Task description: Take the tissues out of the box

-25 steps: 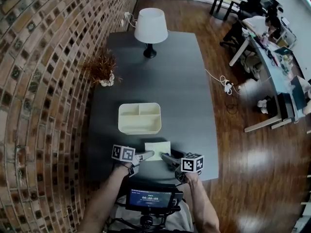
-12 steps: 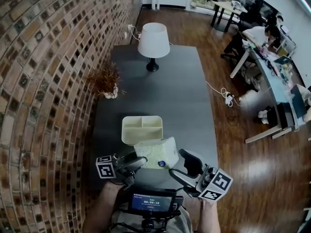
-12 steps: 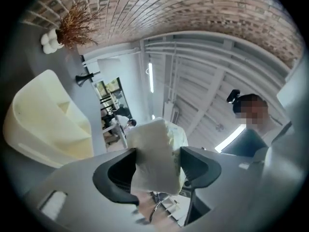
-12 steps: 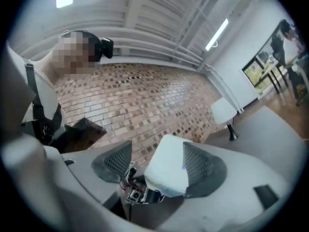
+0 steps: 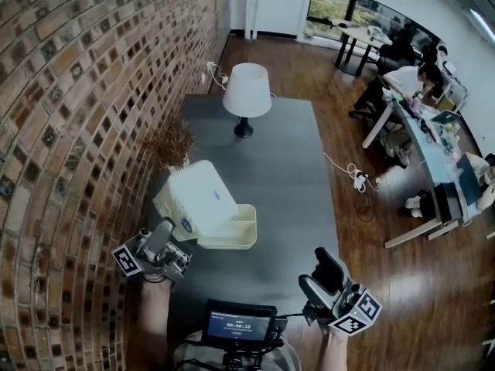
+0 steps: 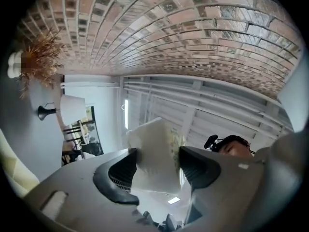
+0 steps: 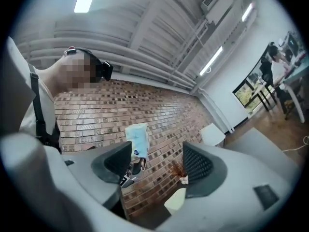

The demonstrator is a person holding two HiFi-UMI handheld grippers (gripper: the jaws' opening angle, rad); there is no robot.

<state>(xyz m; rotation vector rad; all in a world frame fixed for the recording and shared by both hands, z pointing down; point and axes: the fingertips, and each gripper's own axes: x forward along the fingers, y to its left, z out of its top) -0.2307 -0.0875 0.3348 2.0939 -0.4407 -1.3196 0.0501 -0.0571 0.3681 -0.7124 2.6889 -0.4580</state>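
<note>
The tissue box (image 5: pixel 197 199), pale with a small blue mark, hangs tilted in the air above the white tray's left end. My left gripper (image 5: pixel 172 234) is shut on its lower end. In the left gripper view the box (image 6: pixel 157 158) fills the gap between the two dark pads, which press on it. My right gripper (image 5: pixel 321 275) stands open and empty at the table's near right corner. In the right gripper view the lifted box (image 7: pixel 136 138) shows far off against the brick wall, with nothing between the fingers (image 7: pixel 198 164). No loose tissue is visible.
A white divided tray (image 5: pixel 236 236) lies on the grey table (image 5: pixel 286 176). A white lamp (image 5: pixel 247 91) stands at the far end and a dried plant (image 5: pixel 174 141) by the brick wall. People sit at desks at the far right.
The box has left the table's near edge and risen up to the left in my left gripper. My right gripper has come off it and swung away to the right.
</note>
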